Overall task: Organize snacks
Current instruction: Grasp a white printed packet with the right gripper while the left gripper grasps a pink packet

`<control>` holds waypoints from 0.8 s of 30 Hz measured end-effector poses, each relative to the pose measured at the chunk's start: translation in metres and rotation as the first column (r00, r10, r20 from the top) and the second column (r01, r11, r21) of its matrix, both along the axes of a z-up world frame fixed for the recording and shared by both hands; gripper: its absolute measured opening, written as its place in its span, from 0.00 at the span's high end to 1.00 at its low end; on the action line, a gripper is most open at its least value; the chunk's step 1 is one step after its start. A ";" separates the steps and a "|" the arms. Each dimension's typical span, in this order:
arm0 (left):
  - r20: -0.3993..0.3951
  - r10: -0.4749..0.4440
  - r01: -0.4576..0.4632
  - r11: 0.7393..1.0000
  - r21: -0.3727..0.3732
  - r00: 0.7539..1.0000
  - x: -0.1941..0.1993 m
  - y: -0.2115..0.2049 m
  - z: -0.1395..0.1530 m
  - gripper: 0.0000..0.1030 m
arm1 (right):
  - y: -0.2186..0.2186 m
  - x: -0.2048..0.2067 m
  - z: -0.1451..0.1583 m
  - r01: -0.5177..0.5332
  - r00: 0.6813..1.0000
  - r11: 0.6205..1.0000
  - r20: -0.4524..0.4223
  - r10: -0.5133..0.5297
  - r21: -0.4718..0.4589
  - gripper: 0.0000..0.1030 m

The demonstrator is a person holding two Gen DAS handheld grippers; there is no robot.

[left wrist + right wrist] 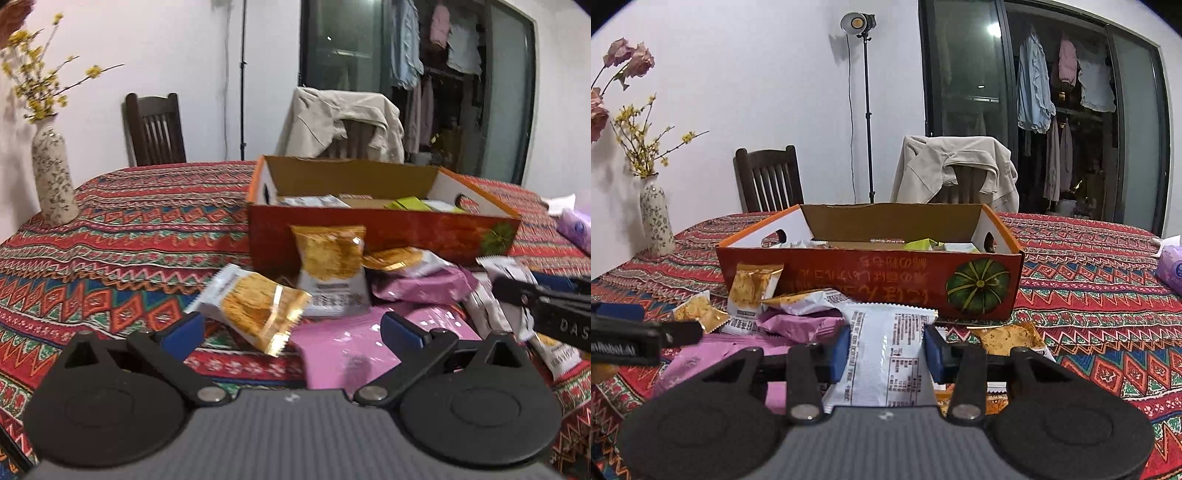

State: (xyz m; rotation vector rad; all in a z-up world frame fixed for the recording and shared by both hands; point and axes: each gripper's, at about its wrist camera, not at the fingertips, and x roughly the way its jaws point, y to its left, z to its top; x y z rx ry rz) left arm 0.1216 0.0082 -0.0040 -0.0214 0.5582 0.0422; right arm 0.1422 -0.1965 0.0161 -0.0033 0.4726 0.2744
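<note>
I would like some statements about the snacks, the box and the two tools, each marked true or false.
1. The right tool grips a white snack packet. True.
2. The left tool holds an orange packet. False: it is open and holds nothing.
3. The cardboard box is empty. False: some packets lie inside.
4. Loose packets lie on the tablecloth in front of the box. True.
5. The vase stands inside the box. False: it stands on the table, apart.

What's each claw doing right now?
Left claw: open, empty, over the snack pile.
Right claw: shut on a white snack packet.
</note>
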 end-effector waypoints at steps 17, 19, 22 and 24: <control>-0.102 -0.004 0.008 0.999 0.040 0.995 0.004 -0.025 -0.013 0.00 | -0.003 -0.005 0.000 -0.021 1.000 0.999 0.015 0.021 0.029 0.59; -0.114 -0.003 0.008 0.999 0.043 0.994 0.003 -0.027 -0.015 0.00 | -0.004 -0.005 0.000 -0.021 1.000 0.999 0.015 0.021 0.028 0.59; -0.135 0.003 0.002 0.999 0.039 0.991 0.004 -0.026 -0.020 0.00 | -0.004 -0.005 0.000 -0.021 1.000 0.999 0.015 0.020 0.029 0.59; -0.130 0.007 -0.003 1.000 0.030 0.991 0.003 -0.024 -0.019 0.00 | -0.004 -0.005 0.000 -0.021 1.000 0.999 0.014 0.021 0.028 0.59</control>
